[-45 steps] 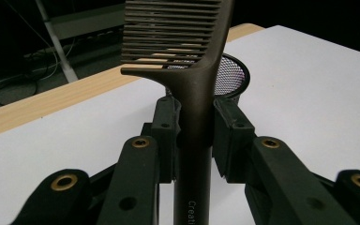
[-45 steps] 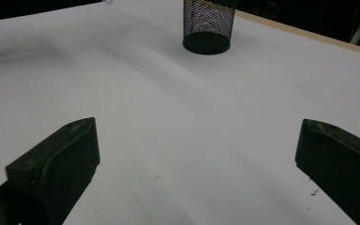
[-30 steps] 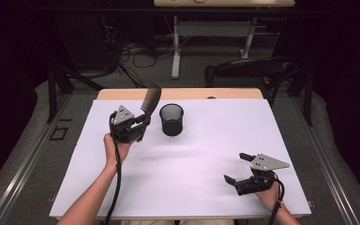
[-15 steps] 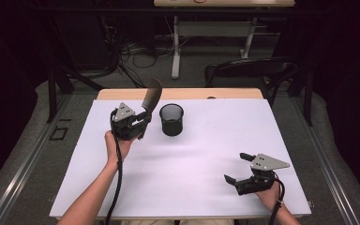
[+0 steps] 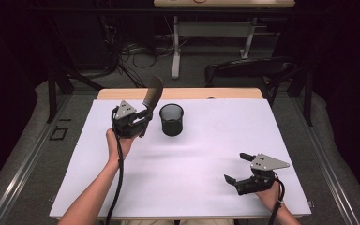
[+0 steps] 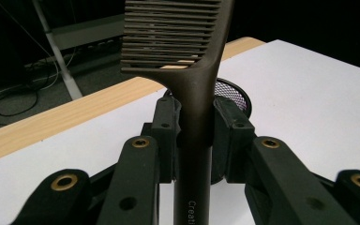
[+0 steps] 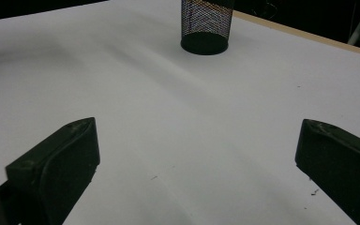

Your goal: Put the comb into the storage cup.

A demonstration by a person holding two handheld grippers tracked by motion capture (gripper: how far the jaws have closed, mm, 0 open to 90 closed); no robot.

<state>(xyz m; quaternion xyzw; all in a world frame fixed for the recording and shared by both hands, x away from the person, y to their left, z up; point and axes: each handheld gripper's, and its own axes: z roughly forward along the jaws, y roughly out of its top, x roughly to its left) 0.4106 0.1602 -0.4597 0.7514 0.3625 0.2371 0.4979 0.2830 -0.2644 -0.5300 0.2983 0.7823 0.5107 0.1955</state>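
A dark brown comb (image 5: 153, 92) (image 6: 193, 84) stands nearly upright, teeth end up, with my left gripper (image 5: 143, 116) (image 6: 194, 122) shut on its handle. It is held just left of a black mesh cup (image 5: 171, 119) (image 6: 232, 92) (image 7: 206, 23) that stands on the white table sheet (image 5: 192, 159). Near the front right of the sheet my right gripper (image 5: 237, 167) (image 7: 197, 154) rests open, its jaws wide apart over bare sheet, pointing towards the cup.
The wooden table edge (image 5: 183, 93) runs behind the sheet. A black chair (image 5: 253, 70) and a desk frame with cables (image 5: 178, 42) stand on the floor beyond the table.
The left gripper with the comb has shifted slightly towards the cup. The right gripper has stayed put.
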